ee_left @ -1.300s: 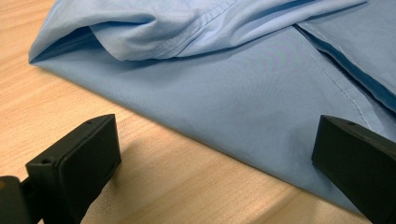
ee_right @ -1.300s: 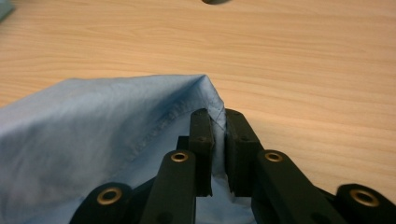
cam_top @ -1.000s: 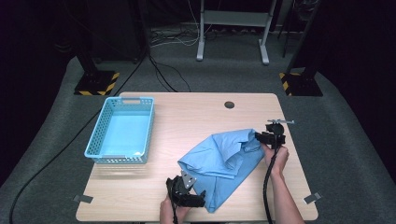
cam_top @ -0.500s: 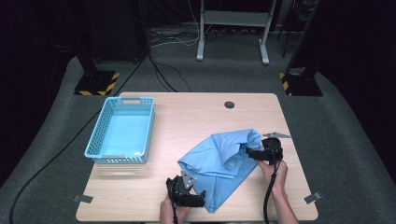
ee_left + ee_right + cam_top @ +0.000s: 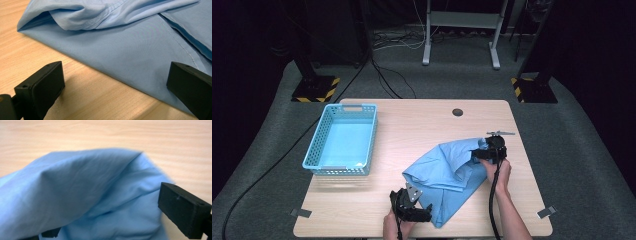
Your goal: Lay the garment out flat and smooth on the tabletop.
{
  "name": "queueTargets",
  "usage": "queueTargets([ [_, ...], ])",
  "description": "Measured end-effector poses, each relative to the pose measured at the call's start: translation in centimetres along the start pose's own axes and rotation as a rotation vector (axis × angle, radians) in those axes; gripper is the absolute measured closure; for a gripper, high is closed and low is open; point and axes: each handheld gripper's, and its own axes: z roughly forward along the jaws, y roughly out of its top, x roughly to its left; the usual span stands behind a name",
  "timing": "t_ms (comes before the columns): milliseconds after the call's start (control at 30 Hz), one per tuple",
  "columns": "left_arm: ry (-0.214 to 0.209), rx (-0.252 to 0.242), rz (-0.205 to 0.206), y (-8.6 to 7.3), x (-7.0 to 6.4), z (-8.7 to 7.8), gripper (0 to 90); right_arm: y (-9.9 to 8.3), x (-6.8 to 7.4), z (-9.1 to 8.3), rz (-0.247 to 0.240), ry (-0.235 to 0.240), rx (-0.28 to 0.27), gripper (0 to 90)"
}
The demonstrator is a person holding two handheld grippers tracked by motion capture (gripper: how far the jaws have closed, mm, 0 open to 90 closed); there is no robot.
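1. Blue shirt (image 5: 447, 170): was found rumpled near the bench's (image 5: 412, 125) front right corner.
2. Left gripper (image 5: 412, 212): jaws spread, shirt hem not yet gripped.
3. Right gripper (image 5: 482, 152): jaws spread around a raised fold.
4. Step judged: folding; closing on cloth required next.

Cloth, wood and plastic

The blue shirt (image 5: 140, 50) is thin, smooth woven cloth with stitched seams, lying on a matt pale wood-grain surface (image 5: 412, 130). Left of the shirt, the basket (image 5: 343, 140) looks like plastic lattice; jaws matt black.
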Motion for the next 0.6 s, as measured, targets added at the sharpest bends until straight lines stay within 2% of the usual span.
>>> queueTargets([
  [133, 0.0, 0.0, 0.0, 0.0, 0.0, 0.0, 1.0, 1.6, -1.3, 0.8, 0.04, -0.035, 0.007, 12.2],
  [233, 0.001, 0.0, 0.0, 0.0, 0.0, 0.0, 1.0, 2.7, -2.4, 1.0, 0.068, -0.089, 0.021, 12.2],
  [333, 0.002, 0.0, -0.001, 0.0, 0.0, 0.0, 1.0, 3.1, -3.1, 0.5, 0.07, -0.136, 0.022, 12.0],
  [467, 0.002, 0.0, -0.002, 0.0, 0.0, 0.0, 1.0, 2.4, -3.6, -0.8, 0.045, -0.165, 0.011, 12.0],
  [600, 0.003, 0.003, 0.001, 0.0, 0.0, 0.0, 1.0, 0.7, -3.4, -2.5, 0.032, -0.144, -0.019, 11.5],
])
